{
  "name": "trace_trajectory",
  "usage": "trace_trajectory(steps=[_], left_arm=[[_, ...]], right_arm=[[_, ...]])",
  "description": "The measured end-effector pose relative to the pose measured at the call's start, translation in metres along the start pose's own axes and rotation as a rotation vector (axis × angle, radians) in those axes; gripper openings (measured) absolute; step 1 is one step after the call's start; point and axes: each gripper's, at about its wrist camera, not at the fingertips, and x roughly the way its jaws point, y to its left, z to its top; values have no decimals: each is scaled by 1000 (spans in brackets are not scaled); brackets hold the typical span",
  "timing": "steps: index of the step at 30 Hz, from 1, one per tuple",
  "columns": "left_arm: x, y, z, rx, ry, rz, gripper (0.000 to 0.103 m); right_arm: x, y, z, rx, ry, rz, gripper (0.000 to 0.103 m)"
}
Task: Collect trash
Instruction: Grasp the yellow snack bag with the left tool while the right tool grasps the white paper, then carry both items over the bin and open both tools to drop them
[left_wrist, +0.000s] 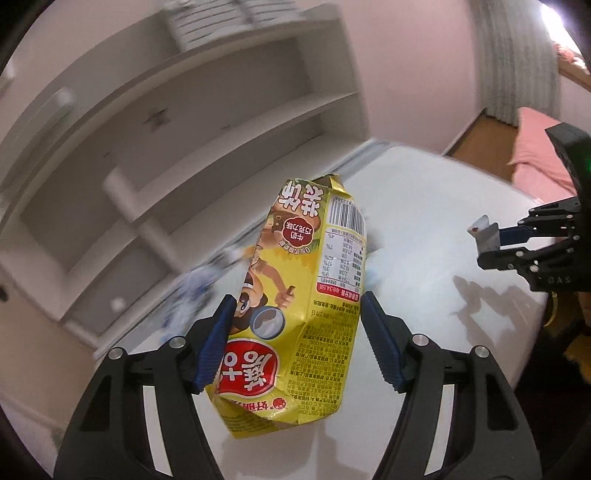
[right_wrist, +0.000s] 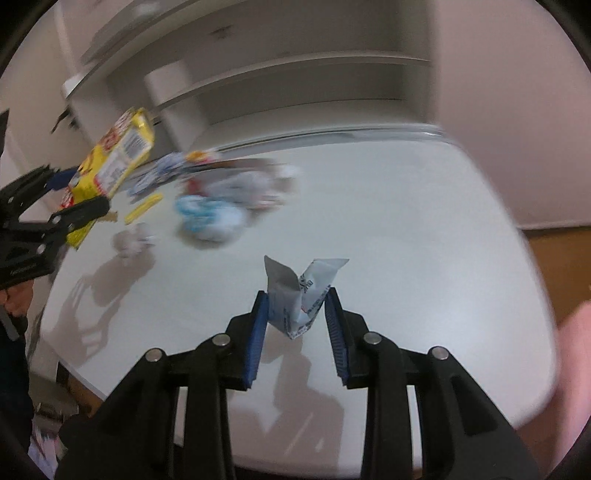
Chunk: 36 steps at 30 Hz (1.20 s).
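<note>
Both hand-held grippers (left_wrist: 299, 339) (right_wrist: 297, 325) clamped, raised

A: Yellow snack bag (left_wrist: 295, 295)? Glossy printed foil-plastic, creased.

B: Yes. Small wrapper (right_wrist: 299, 295) looks like a thin film, pale, matt on the inside, folded.

A: Table (left_wrist: 424, 221) is smooth white, slight sheen.

B: Pads (left_wrist: 380, 343) are blue ribbed rubber or plastic, the arms matt black plastic with shiny metal pins.

A: Shelf unit (left_wrist: 184, 122): smooth white laminate. Floor (right_wrist: 554, 251) looks like wood.

B: Crumpled scraps (right_wrist: 210, 218) are too blurred to tell.
</note>
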Motion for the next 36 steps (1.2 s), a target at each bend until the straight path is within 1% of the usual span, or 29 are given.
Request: trace_trajectory(steps=[3, 4, 5, 7, 8, 9, 11, 14, 17, 19, 21, 24, 27, 29, 32, 34, 36], left_arm=[[6, -47, 20, 23, -36, -88, 67], [9, -64, 28, 32, -47, -108, 67], [11, -81, 34, 46, -54, -121, 67], [14, -122, 48, 73, -76, -195, 67], [15, -138, 53, 82, -82, -232, 67], [16, -166, 62, 101, -90, -287, 67], [16, -197, 70, 125, -102, -336, 67], [15, -258, 81, 194, -117, -426, 67], [16, -316, 88, 239, -119, -520, 67], [20, -356, 88, 267, -106, -586, 67], [26, -390, 86, 283, -91, -621, 67], [44, -430, 81, 283, -43, -685, 67], [71, -464, 74, 278, 25, -718, 67], [91, -483, 68, 277, 51, -706, 67], [122, -509, 54, 236, 126, -705, 67], [140, -521, 46, 216, 162, -683, 67], [157, -527, 40, 186, 211, -699, 67]], right_arm=[[-25, -50, -16, 86, -29, -88, 32], [-33, -66, -22, 110, -40, -134, 32], [-44, -86, -31, 134, -52, -200, 32], [-62, -115, -47, 175, -68, -289, 32], [-74, -137, -60, 212, -75, -344, 32], [-82, -153, -70, 240, -76, -383, 32], [-100, -193, -97, 323, -71, -447, 32], [-123, -245, -142, 440, -49, -533, 32], [-134, -286, -186, 547, -16, -594, 32], [-138, -307, -209, 612, 2, -612, 32], [-137, -330, -232, 678, 28, -633, 32], [-130, -356, -257, 751, 63, -642, 32], [-118, -375, -273, 800, 93, -626, 32], [-109, -385, -282, 841, 116, -595, 32], [-91, -394, -288, 859, 161, -581, 32], [-84, -399, -293, 884, 180, -557, 32], [-78, -401, -295, 897, 189, -538, 32]])
